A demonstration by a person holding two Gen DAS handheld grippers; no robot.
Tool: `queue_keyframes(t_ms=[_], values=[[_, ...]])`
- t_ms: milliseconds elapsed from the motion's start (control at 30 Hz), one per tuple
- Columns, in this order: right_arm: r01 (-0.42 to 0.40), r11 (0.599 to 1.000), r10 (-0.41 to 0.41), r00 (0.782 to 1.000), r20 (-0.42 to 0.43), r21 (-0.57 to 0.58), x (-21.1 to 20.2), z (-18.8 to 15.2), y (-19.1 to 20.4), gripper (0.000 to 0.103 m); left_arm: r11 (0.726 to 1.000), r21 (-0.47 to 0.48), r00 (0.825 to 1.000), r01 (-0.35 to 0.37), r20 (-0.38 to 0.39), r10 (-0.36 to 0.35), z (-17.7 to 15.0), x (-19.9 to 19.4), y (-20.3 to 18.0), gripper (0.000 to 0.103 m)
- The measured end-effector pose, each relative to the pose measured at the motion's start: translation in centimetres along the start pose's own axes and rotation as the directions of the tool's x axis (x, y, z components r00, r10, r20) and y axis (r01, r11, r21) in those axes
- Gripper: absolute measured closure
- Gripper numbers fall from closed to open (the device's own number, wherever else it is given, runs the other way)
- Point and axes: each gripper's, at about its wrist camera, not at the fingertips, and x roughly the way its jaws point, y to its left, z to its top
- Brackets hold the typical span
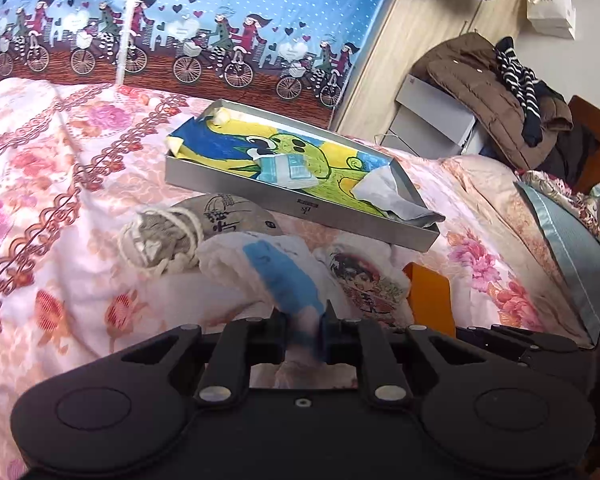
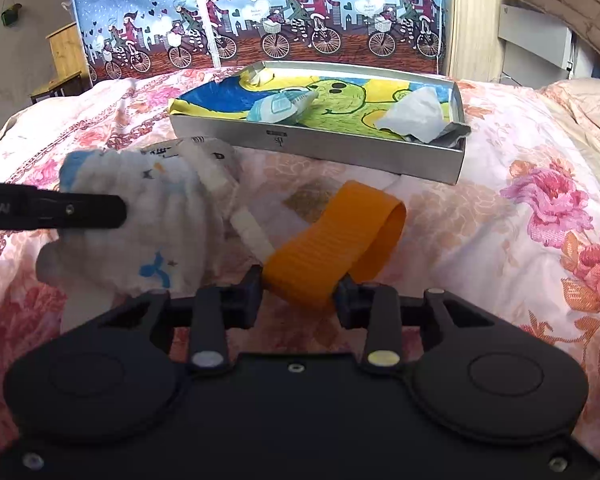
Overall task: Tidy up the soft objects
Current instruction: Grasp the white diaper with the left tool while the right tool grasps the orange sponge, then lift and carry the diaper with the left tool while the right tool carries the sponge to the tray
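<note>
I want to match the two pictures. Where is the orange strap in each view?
Left wrist view: the orange strap is low and right of centre, partly hidden, just right of the left tool.
Right wrist view: the strap is at the centre, a loop between the fingers of the right tool.
Shared landmark: the grey tray on the bed, beyond the strap.

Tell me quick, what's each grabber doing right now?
Left gripper: shut on the white cloth with blue trim.
Right gripper: shut on the orange strap loop.
</note>
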Motion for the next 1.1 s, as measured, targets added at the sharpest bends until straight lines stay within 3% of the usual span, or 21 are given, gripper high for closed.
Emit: queue_keyframes(t_ms=[567, 867, 1100], values=[[0.032, 0.998, -0.027, 0.996, 0.081, -0.058, -6.8, -1.5, 1.2, 0.082, 0.999, -0.019, 0.997, -0.044, 0.058, 0.045, -2.9, -8.7, -0.9, 0.087], [0.058, 0.974, -0.021, 0.985, 0.169, -0.218, -11.1, -2.6, 4.7, 0.082, 1.0, -0.014, 0.995, -0.028, 0.094, 0.029, -2.7, -12.1, -1.9, 0.087], [0.07, 0.953, -0.006, 0.977, 0.213, -0.295, -12.1, -2.8, 6.2, 0.082, 1.0, 0.004, 0.995, -0.021, 0.101, 0.021, -2.4, -12.1, -2.5, 0.087]])
